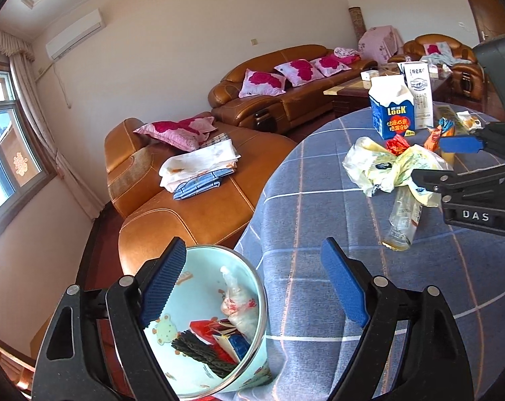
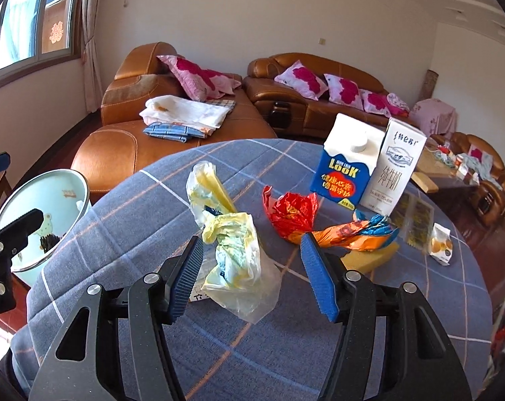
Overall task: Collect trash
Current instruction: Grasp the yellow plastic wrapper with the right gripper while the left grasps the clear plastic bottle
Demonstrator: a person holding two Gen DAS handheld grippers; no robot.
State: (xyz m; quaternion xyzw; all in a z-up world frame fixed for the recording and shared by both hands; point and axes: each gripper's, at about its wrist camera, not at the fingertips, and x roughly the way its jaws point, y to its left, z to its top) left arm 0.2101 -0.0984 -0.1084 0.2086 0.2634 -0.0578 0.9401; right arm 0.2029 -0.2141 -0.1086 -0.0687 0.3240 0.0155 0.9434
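My right hand-held gripper, jaws apart and holding nothing, has the crumpled yellow plastic bag straight ahead between its pads on the tabletop, long axis running away from me. Left hand-held gripper is wide open and empty over the trash bin beside the tabletop edge. Red wrapper, orange wrapper and both cartons sit beyond, not blocking.
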